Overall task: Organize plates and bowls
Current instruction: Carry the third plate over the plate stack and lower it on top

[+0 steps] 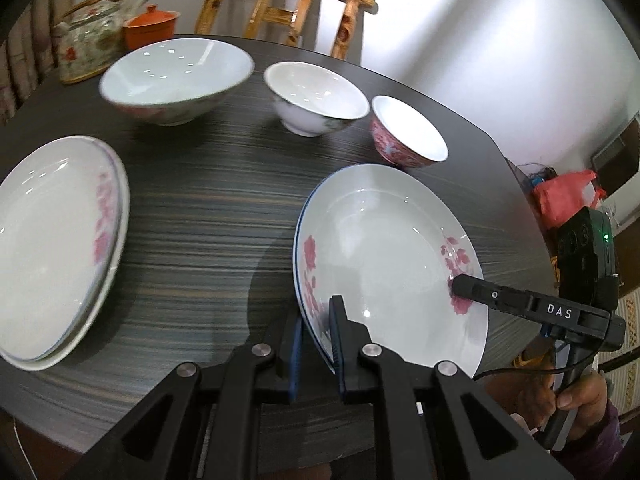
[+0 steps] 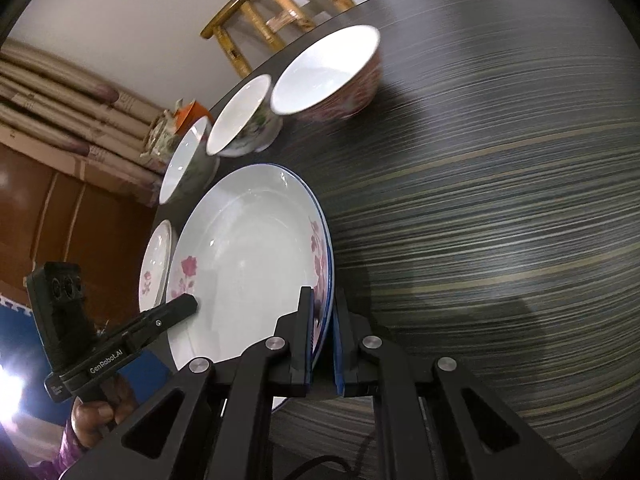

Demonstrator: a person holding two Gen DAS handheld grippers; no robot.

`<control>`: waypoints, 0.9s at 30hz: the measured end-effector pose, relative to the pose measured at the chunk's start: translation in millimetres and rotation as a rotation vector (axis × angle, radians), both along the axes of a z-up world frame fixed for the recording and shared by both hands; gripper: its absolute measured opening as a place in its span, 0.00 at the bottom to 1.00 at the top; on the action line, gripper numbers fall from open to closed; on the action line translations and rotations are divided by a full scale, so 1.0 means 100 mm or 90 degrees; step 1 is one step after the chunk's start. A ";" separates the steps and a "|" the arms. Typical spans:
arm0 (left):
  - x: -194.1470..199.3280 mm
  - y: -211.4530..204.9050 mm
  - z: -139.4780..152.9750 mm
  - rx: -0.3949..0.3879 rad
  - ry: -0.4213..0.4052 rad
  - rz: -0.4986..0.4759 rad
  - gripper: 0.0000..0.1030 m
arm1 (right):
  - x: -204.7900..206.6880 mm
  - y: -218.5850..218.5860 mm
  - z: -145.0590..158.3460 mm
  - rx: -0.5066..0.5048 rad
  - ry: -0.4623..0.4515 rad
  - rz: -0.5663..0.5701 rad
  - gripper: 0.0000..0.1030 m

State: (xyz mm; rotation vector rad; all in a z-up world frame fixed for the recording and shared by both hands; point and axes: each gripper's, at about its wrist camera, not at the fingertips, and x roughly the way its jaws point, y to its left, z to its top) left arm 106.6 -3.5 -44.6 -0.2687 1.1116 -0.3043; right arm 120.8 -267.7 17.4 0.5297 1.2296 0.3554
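On the dark striped worktop (image 1: 208, 216), both tools hold one white plate with pink flowers (image 1: 384, 256): the left tool (image 1: 316, 344) is closed narrow on its near left rim, the right tool (image 2: 322, 340) closed narrow on its right rim. The plate is empty and tilted; whether any part of it touches the worktop cannot be told. To the far left lies a stack of two similar plates (image 1: 56, 248), nothing on them. Along the far side stand three empty bowls: a large white bowl (image 1: 176, 76), a medium white bowl (image 1: 312, 96) to its right, and a small pink-patterned bowl (image 1: 404, 132) just beside the held plate's far rim. The left wrist view alone shows clearly the floral teapot (image 1: 88, 36) and orange lidded cup (image 1: 150, 26) at the far left edge. The right wrist view alone shows a wide bare stretch of worktop to the right. A wooden chair (image 1: 288, 4) stands behind.
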 end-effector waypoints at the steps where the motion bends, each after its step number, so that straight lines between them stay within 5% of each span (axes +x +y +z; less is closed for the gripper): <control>1: -0.02 0.03 0.01 0.001 -0.001 0.004 0.12 | -0.01 0.04 0.00 0.002 0.001 0.005 0.10; 27: -0.24 1.37 0.27 -0.005 -0.046 0.168 0.12 | 0.20 1.50 0.17 0.012 0.010 0.144 0.11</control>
